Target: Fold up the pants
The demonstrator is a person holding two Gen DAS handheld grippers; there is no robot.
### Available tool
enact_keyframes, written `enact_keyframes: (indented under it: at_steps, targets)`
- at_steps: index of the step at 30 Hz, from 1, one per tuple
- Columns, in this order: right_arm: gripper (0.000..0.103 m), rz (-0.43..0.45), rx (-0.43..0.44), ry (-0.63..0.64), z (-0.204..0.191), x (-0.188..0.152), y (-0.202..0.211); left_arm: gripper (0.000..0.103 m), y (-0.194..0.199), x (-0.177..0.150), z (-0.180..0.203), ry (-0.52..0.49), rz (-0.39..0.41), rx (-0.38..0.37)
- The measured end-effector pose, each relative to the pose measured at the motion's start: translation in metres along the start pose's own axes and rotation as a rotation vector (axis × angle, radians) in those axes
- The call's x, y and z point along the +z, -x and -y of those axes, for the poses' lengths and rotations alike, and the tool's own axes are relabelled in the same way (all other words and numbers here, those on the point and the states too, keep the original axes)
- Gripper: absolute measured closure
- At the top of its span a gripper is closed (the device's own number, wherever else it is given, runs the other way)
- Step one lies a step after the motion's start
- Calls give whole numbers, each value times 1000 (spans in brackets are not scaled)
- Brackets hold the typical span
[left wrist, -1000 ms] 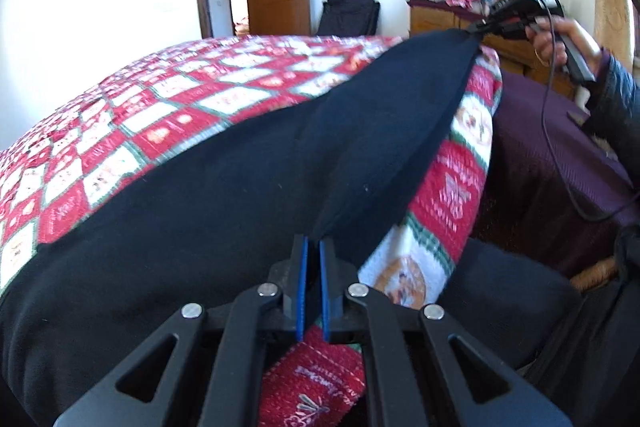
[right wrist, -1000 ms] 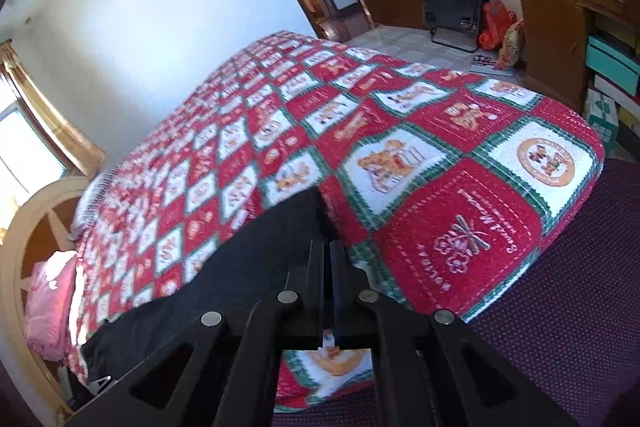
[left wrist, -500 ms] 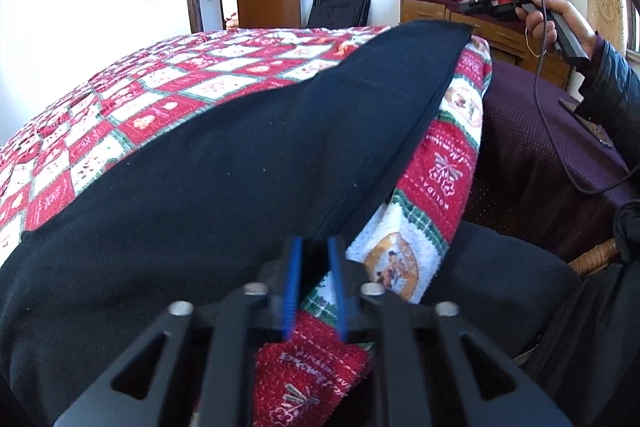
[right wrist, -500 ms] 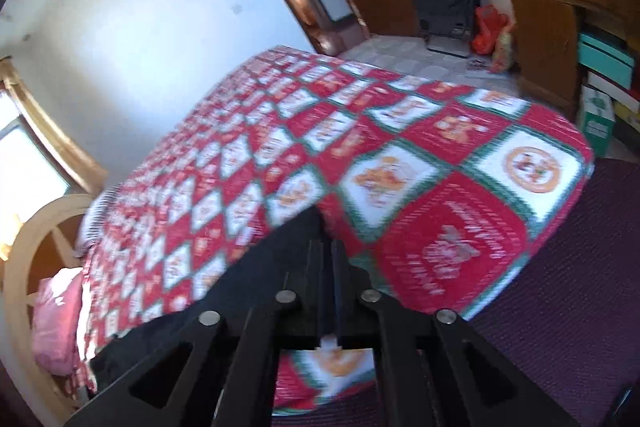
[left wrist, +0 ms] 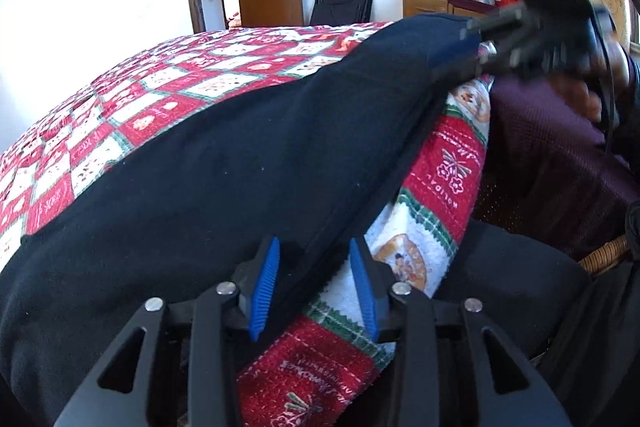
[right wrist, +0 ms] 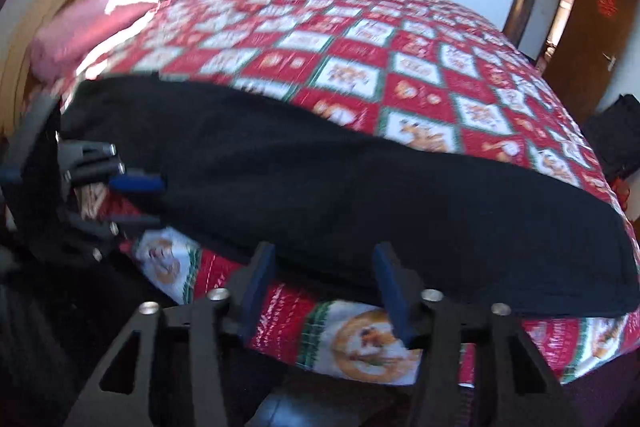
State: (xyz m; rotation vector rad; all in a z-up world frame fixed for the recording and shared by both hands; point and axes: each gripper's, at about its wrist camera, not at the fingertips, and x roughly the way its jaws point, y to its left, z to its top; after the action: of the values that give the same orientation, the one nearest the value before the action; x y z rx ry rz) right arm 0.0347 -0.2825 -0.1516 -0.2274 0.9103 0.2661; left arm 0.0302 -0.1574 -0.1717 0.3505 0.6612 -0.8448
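Lengthwise fold looks laid: left gripper [left wrist: 314,283] & right gripper [right wrist: 324,289] both opening, releasing pants [right wrist: 360,187] near-edge on quilt [right wrist: 360,39]; next prob regrip one end for crosswise fold.

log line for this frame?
left gripper: opening, pants edge between jaws | right gripper: opening, empty | pants: flat on quilt
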Motion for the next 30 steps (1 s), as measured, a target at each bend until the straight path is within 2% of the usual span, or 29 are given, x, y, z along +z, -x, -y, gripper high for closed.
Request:
enact_keyframes:
  at_steps: [5, 7, 8, 10, 15, 19, 20, 21, 22, 25, 30]
  targets:
    - [58, 9, -108, 119, -17, -9, -18, 70, -2, 1, -9, 60, 1, -34]
    - [77, 29, -141, 147, -19, -10, -18, 73, -2, 1, -11, 74, 1, -38]
    - [79, 33, -143, 153, -19, -9, -19, 74, -2, 1, -12, 83, 1, -43]
    - [79, 39, -143, 165, -20, -11, -19, 76, -2, 1, -16, 107, 1, -53]
    - [79, 22, -203, 318, -36, -14, -16, 77, -4, 1, -16, 110, -2, -43]
    - [79, 38, -230, 321, -40, -15, -26, 77, -6, 2, -15, 98, -9, -40]
    - [79, 44, -238, 325, -41, -14, -26, 85, -5, 2, -15, 97, -8, -36]
    - [85, 50, -239, 323, -41, -14, -24, 89, -5, 2, -16, 97, -6, -28]
    - [99, 62, -221, 308, -40, -13, -20, 94, -3, 2, -17, 102, -2, -31]
    - [100, 55, -179, 273, -35, -11, -9, 97, 3, 2, -18, 102, 11, -54]
    - [100, 28, -152, 316, -41, -13, 6, 98, 10, 0, -14, 74, 15, -65]
